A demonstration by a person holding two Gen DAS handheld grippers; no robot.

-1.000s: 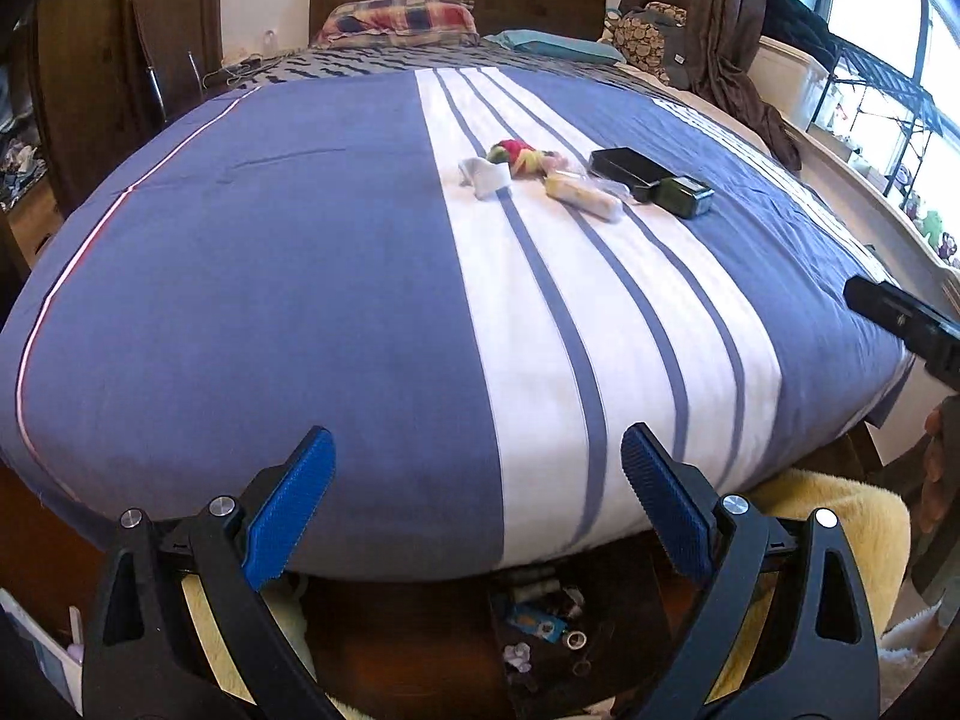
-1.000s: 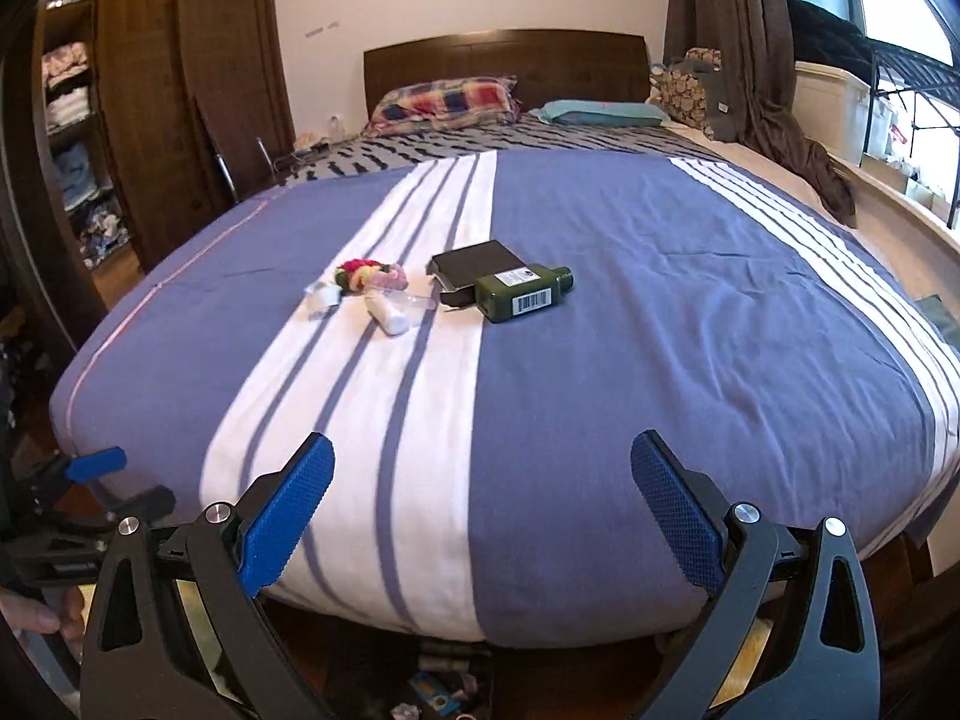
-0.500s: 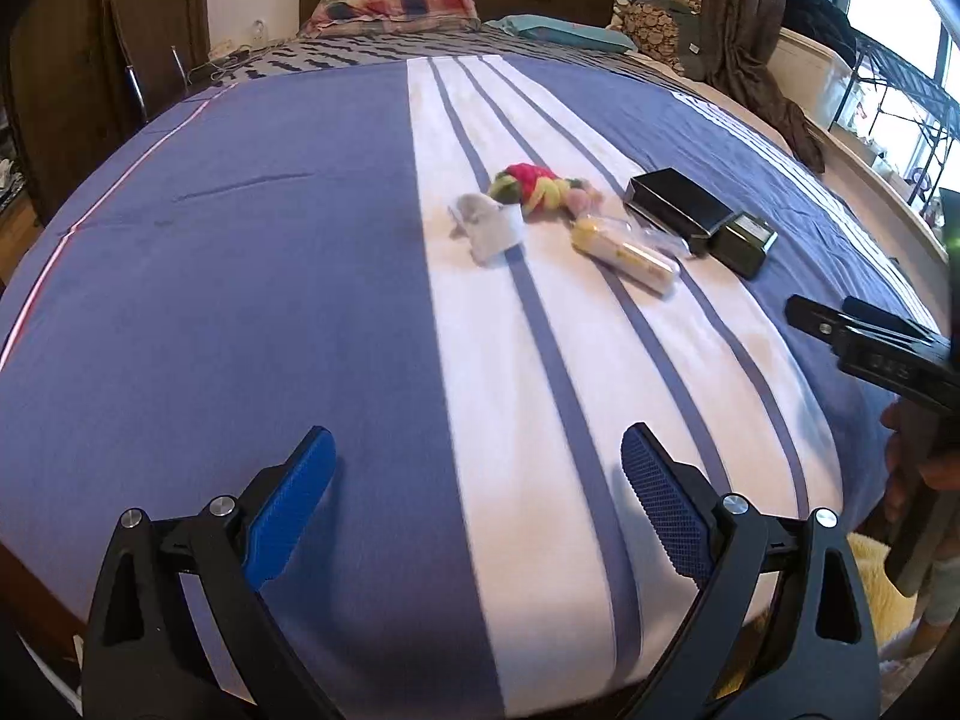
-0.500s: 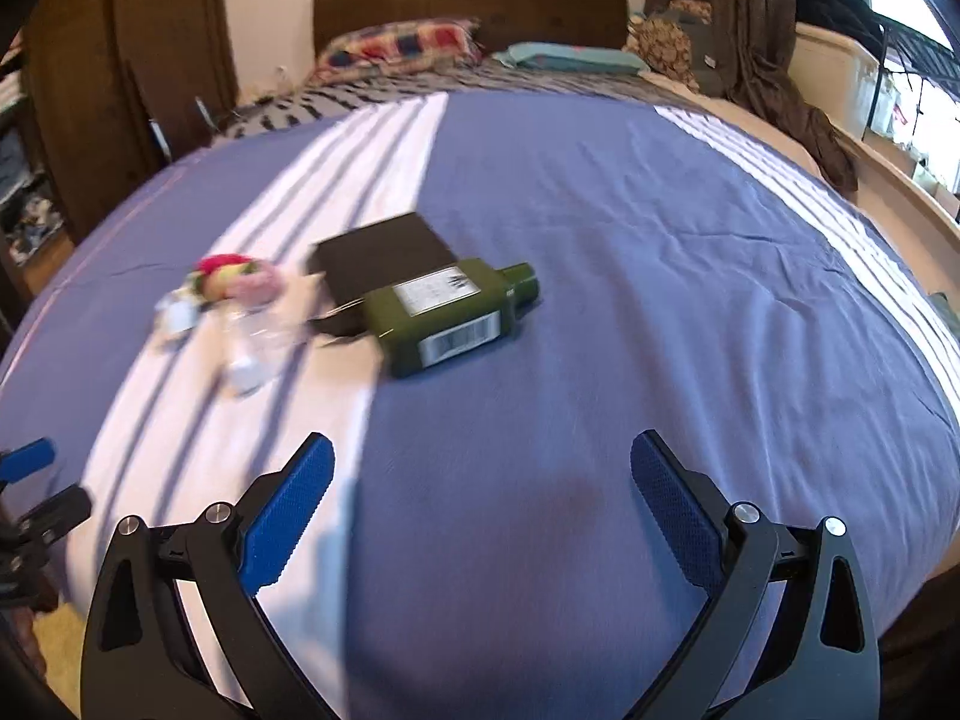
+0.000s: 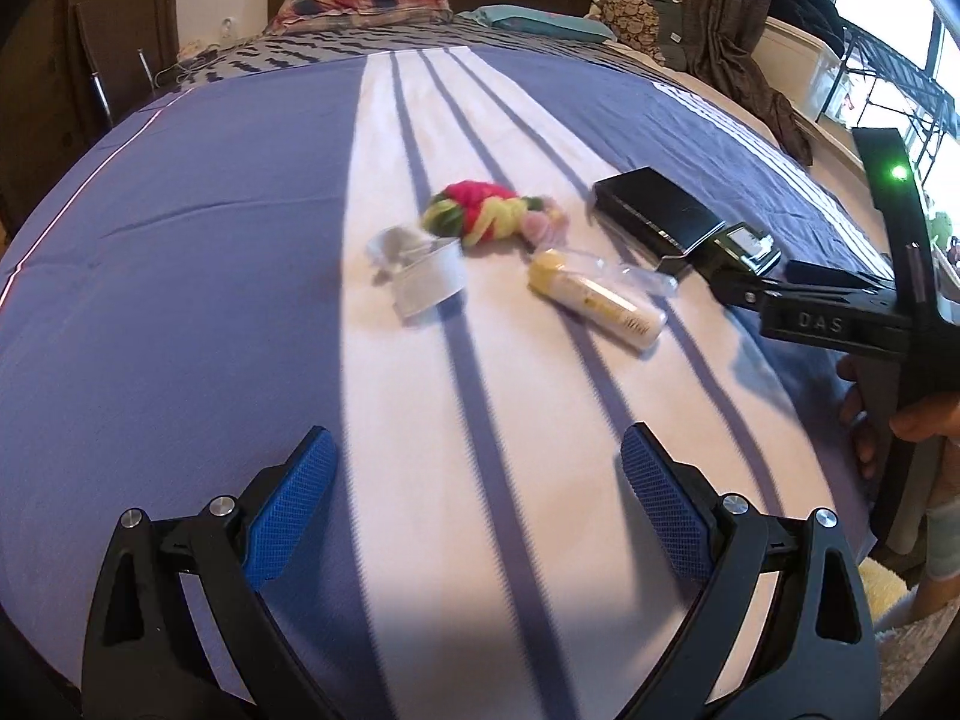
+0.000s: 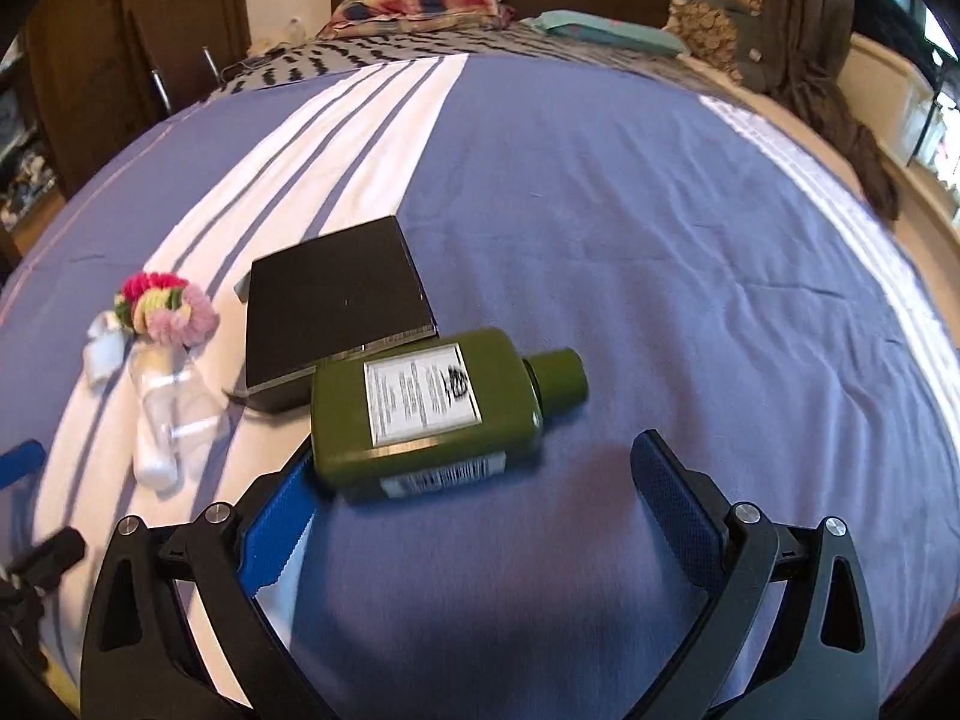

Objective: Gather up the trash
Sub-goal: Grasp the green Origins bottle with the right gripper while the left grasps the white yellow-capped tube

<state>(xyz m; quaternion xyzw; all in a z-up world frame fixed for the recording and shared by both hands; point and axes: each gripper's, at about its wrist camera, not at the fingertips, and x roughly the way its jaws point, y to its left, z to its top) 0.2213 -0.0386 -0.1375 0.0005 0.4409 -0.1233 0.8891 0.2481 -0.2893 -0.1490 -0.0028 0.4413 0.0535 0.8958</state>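
A: Left wrist view first. What lies on the bed (image 5: 180, 276)?

B: Five things in a loose cluster on the white stripes, mid-bed: one crumpled white wrapper (image 5: 423, 267) to the left, one red-and-yellow fluffy bundle (image 5: 480, 217) just beyond it, one cream tube (image 5: 597, 299) with clear plastic beside it, one black box (image 5: 657, 219) farther right, and one dark green bottle (image 5: 741, 247) touching the box, partly hidden behind the other tool. The left hand-held gripper (image 5: 474, 501) is spread wide over bare cover, holding nothing, with the cluster well ahead of it.

A: How would those handle?

B: My guess: the wrapper and the bundle are light and soft, so pinch them through the middle. The tube looks smooth and could roll, so take it across its width.

A: And the right wrist view?

B: The right hand-held gripper (image 6: 474, 480) is also fully spread and empty. The bottle lies flat on its side just in front of it, cap pointing right, its base overlapping the left pad in the picture; I cannot tell whether they touch. The box is behind it, touching.

A: Grip point?

B: Probably rigid plastic, slick, perhaps heavy if full. Close across the flat body near the label, not the cap.
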